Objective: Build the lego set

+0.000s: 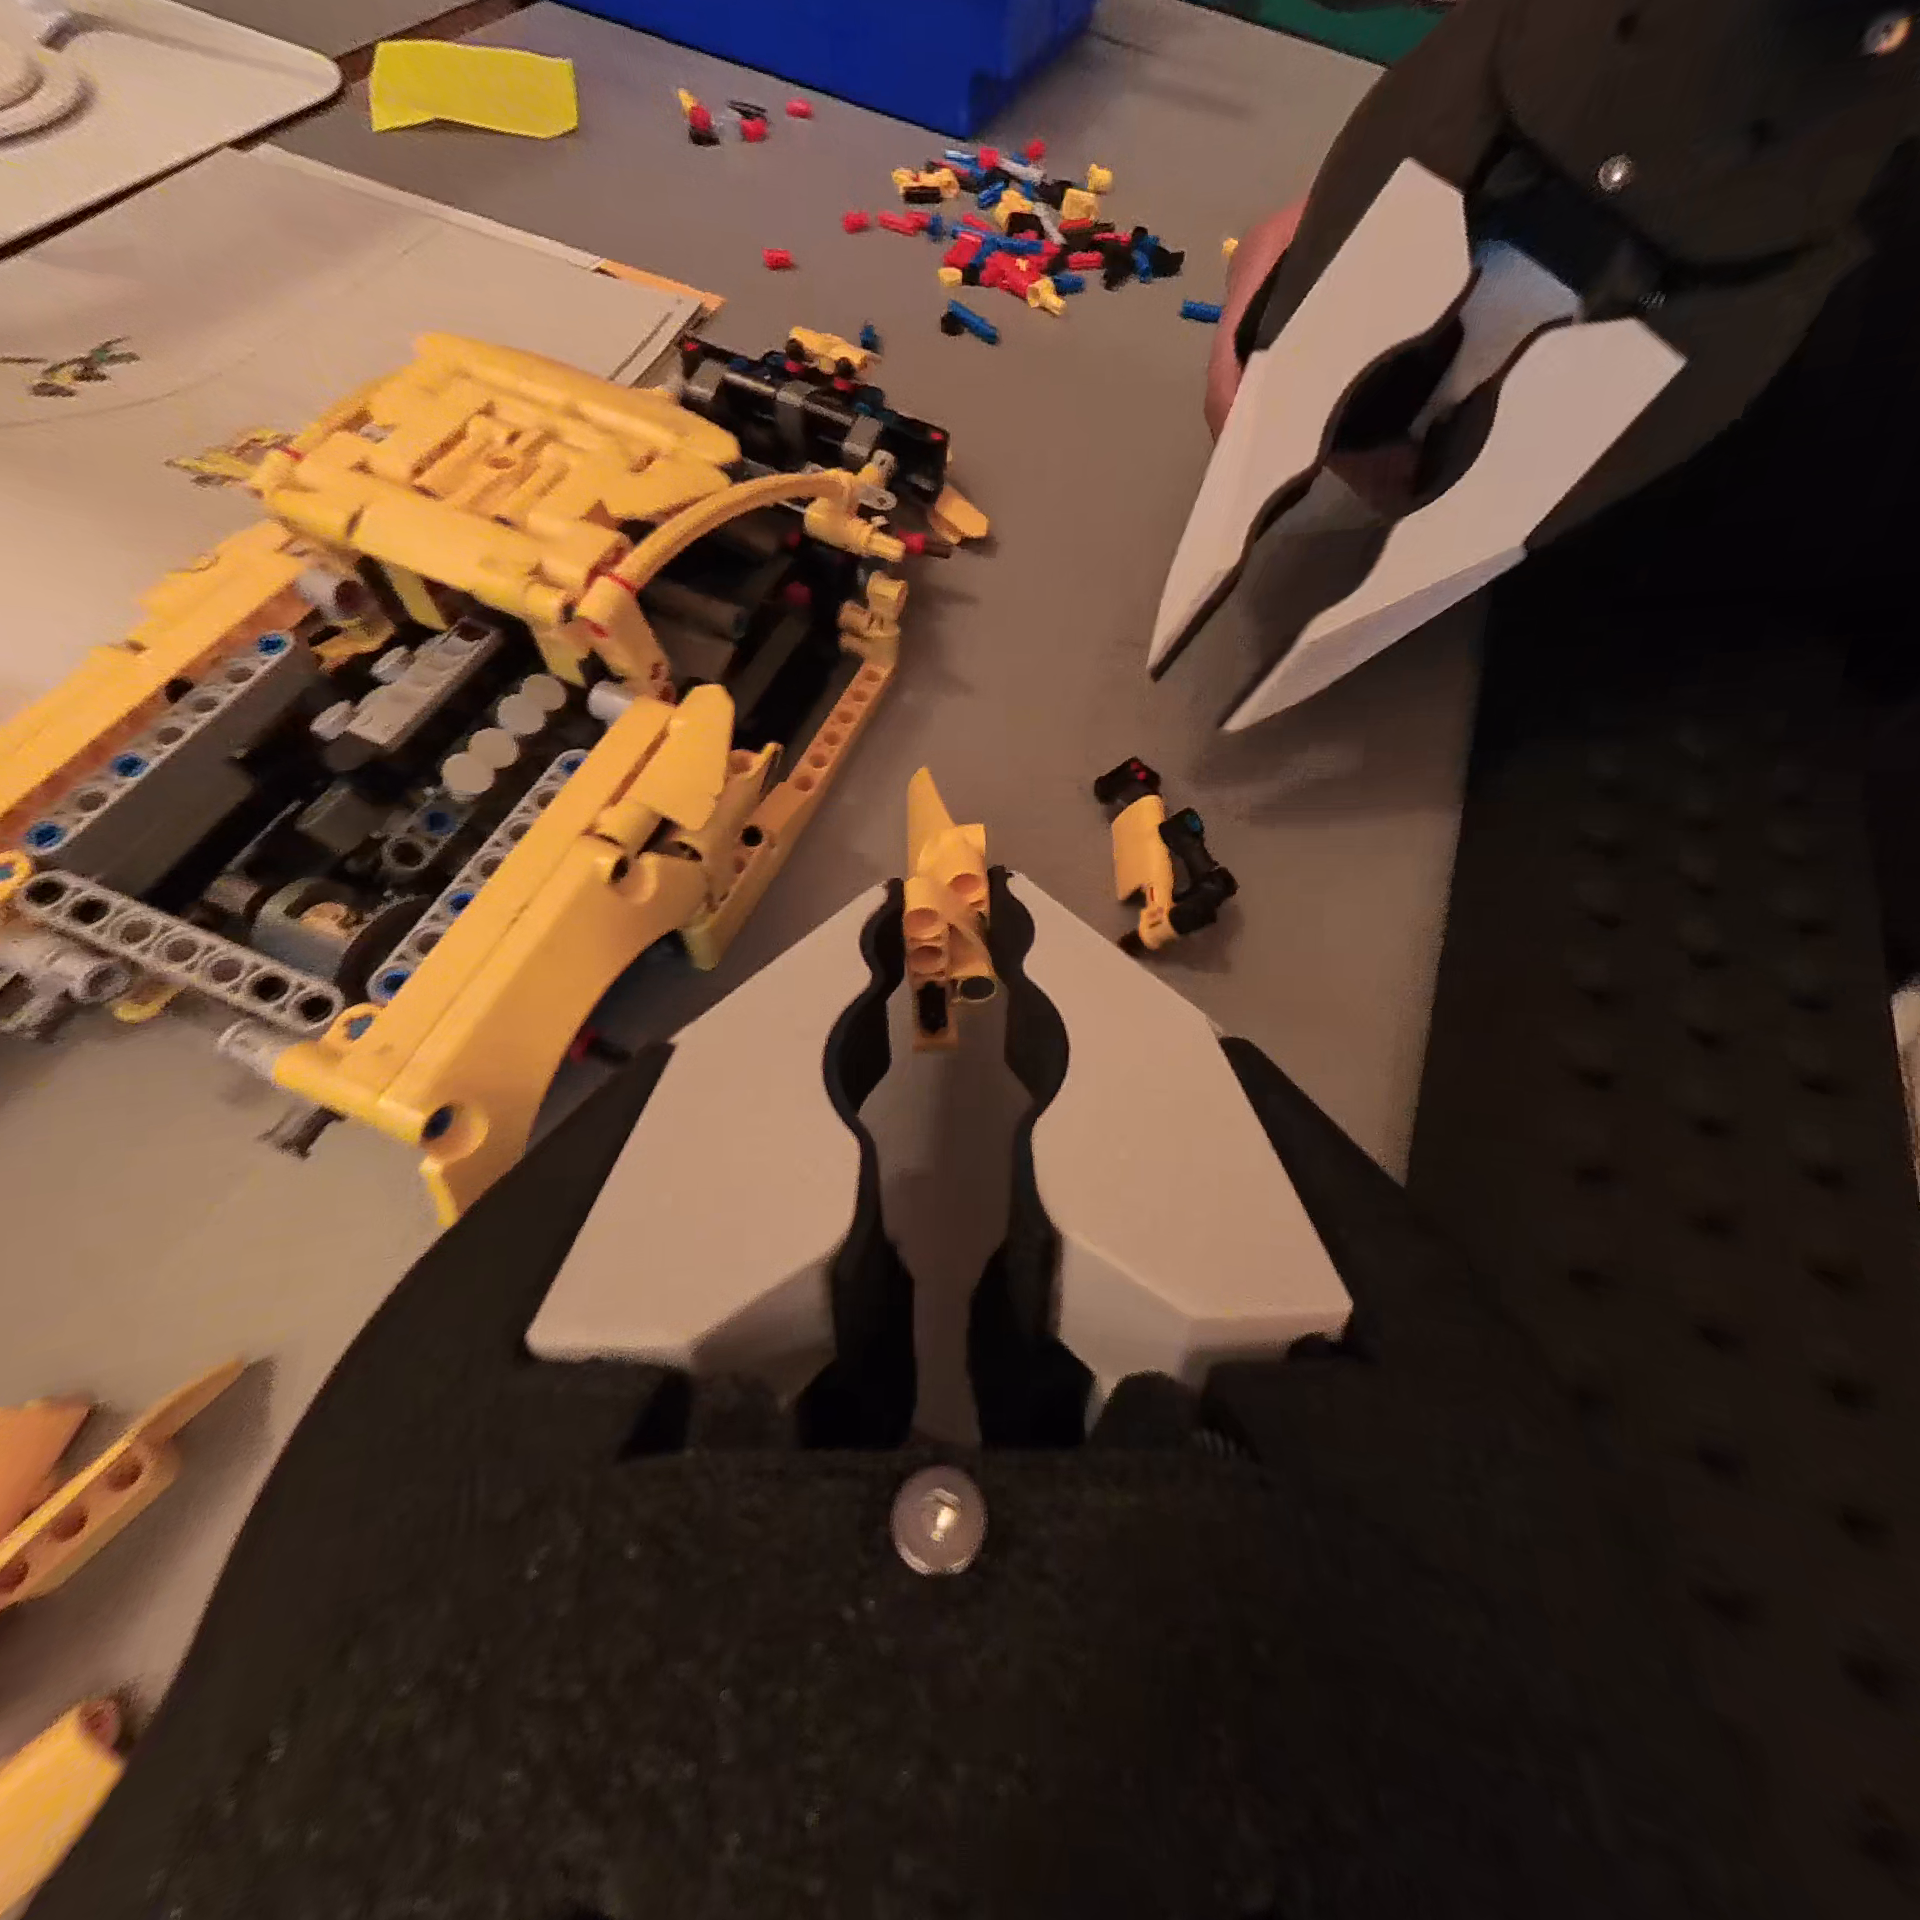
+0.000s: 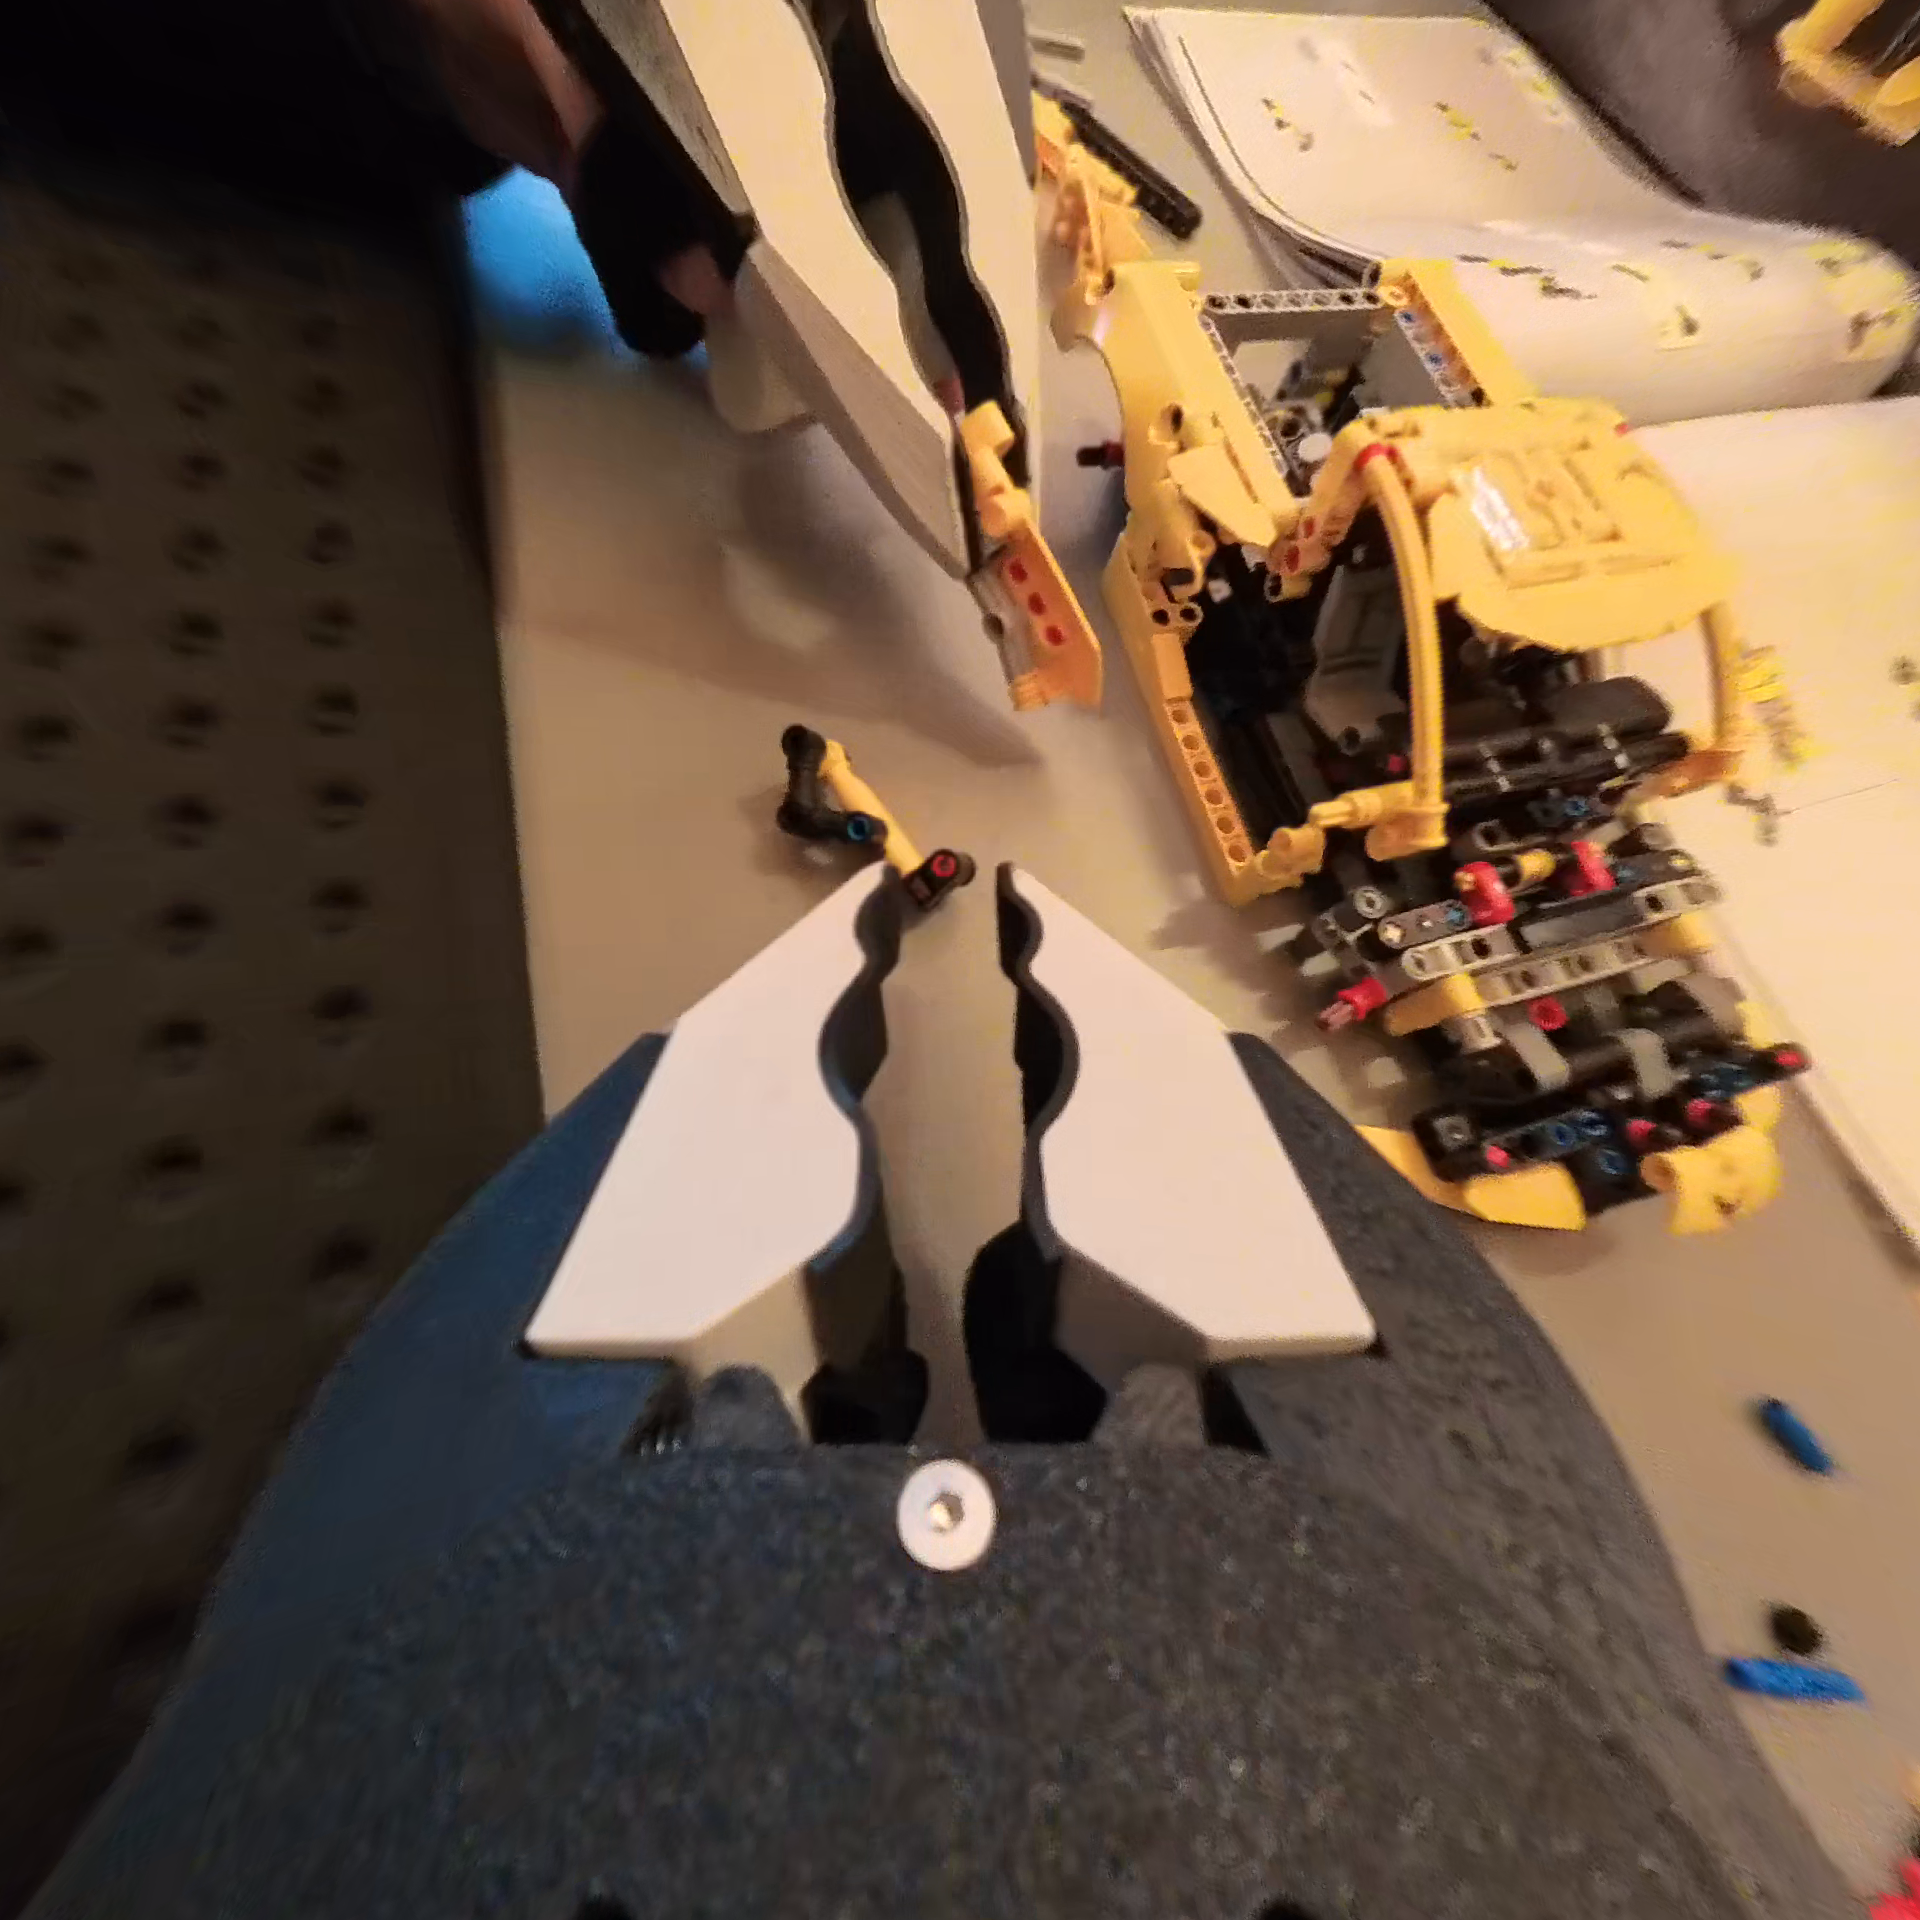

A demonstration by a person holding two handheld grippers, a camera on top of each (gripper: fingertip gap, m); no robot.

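The partly built yellow Lego car (image 1: 468, 675) lies on the grey table, left of both grippers; it also shows in the right wrist view (image 2: 1403, 727). My left gripper (image 1: 943, 883) is shut on a small yellow wedge-shaped piece (image 1: 940, 862) and holds it beside the car's side; it also shows in the right wrist view (image 2: 977, 561), where the piece (image 2: 1039, 613) has red pins. A small yellow and black sub-assembly (image 1: 1164, 862) lies on the table. My right gripper (image 2: 940, 883) is slightly open and empty, with its tips just behind that sub-assembly (image 2: 862, 821). It also shows in the left wrist view (image 1: 1195, 698).
A pile of loose red, blue, yellow and black pieces (image 1: 1018, 229) lies at the back, before a blue bin (image 1: 883, 42). Instruction booklets (image 2: 1455, 156) lie beyond the car. Yellow panels (image 1: 83, 1475) lie front left. A dark perforated mat (image 1: 1662, 1143) borders the table. Blue pins (image 2: 1792, 1434) lie near my right gripper. The gap from one gripper's tips to the other's is roughly 8 centimeters.
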